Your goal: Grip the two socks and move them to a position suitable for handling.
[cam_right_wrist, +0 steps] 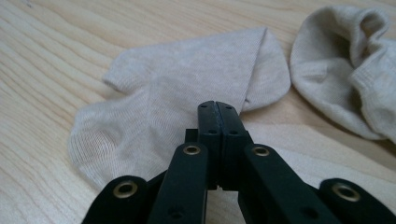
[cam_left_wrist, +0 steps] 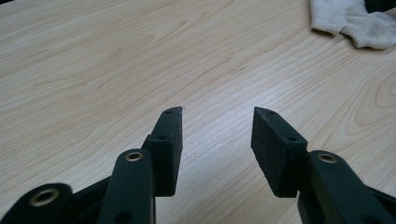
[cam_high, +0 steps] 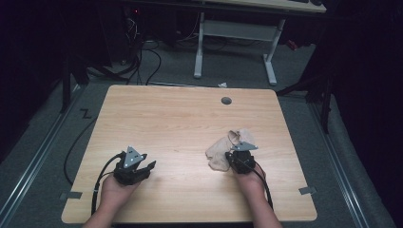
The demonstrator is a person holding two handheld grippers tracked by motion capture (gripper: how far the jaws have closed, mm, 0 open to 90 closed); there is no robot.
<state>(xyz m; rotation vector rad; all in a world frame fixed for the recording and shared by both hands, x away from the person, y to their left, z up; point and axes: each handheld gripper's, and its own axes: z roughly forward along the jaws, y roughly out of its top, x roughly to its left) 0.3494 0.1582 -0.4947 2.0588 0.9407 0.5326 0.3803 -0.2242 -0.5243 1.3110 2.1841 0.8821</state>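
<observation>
Two claws sit low: the right claw (cam_right_wrist: 218, 108) pinches a flat sock (cam_right_wrist: 159, 107), the left claw (cam_left_wrist: 216, 122) hovers spread over the table (cam_left_wrist: 93, 70).

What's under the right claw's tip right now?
The flat beige sock lies under the shut right claw, on the wooden table. Whether fabric is pinched between the pads is hidden by the jaws.

Dim room, grey carpet floor (cam_high: 47, 123), white-legged desk (cam_high: 237, 28) behind wooden table (cam_high: 180, 118)
</observation>
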